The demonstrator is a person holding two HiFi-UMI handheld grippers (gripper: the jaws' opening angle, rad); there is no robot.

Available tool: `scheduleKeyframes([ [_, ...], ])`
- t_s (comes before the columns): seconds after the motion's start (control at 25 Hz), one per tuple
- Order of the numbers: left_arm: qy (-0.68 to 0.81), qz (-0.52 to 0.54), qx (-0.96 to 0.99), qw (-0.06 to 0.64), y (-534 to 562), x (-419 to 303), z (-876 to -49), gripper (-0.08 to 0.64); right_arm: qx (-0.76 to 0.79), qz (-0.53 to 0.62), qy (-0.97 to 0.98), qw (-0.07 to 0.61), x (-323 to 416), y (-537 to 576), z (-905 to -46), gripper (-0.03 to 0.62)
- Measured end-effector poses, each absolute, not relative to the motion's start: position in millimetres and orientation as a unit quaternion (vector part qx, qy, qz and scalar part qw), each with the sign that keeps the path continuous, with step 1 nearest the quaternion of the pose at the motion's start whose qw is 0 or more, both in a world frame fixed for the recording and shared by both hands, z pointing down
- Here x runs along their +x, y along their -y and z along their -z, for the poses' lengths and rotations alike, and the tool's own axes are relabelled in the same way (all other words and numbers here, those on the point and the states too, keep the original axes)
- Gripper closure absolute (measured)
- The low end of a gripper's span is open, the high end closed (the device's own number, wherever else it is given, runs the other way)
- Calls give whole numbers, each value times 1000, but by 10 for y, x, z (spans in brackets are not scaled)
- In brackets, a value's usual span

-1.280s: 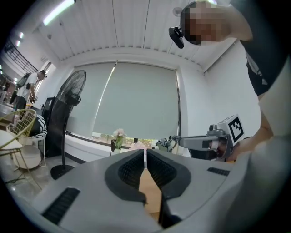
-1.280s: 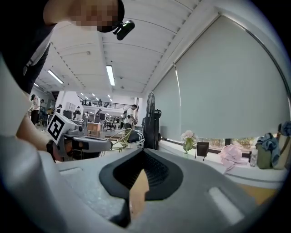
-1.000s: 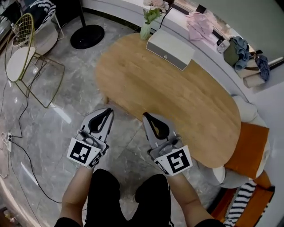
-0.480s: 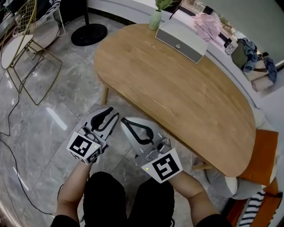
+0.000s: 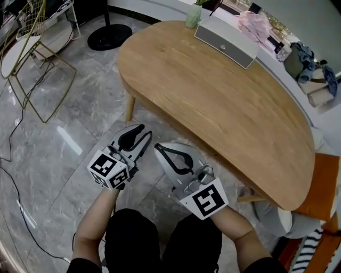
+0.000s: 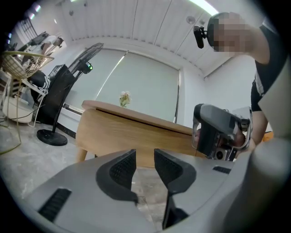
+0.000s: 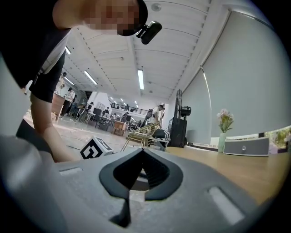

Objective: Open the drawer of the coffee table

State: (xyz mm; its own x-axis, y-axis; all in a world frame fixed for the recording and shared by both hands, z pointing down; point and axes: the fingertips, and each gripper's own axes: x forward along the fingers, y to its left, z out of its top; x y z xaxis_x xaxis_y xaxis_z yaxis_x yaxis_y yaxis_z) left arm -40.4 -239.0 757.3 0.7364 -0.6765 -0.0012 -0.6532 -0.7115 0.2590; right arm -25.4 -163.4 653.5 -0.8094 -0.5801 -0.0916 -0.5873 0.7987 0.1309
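Beside coffee table, drawer unseen: left gripper just parting, empty; right gripper closed.

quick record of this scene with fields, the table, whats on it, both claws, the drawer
table: oval light wooden coffee table on grey marble-look floor
on table: grey rectangular speaker box and pale green vase with flowers, both at the far end
left claw: open, jaws have just been opening, nothing between them, facing the table's side
right claw: shut, empty
drawer: cannot be made out in these views
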Motion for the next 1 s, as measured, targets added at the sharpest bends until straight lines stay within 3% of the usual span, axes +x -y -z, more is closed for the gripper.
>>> scheduleKeyframes([
  [0.56, 304, 92, 930, 183, 2638, 72, -7780, 443, -329, -85, -940, 31, -165, 1644, -6463, 588],
  [1.0, 256, 167, 911, 278, 2696, 132, -8063, 337, -297, -68, -952, 28, -260, 1570, -6557, 588],
])
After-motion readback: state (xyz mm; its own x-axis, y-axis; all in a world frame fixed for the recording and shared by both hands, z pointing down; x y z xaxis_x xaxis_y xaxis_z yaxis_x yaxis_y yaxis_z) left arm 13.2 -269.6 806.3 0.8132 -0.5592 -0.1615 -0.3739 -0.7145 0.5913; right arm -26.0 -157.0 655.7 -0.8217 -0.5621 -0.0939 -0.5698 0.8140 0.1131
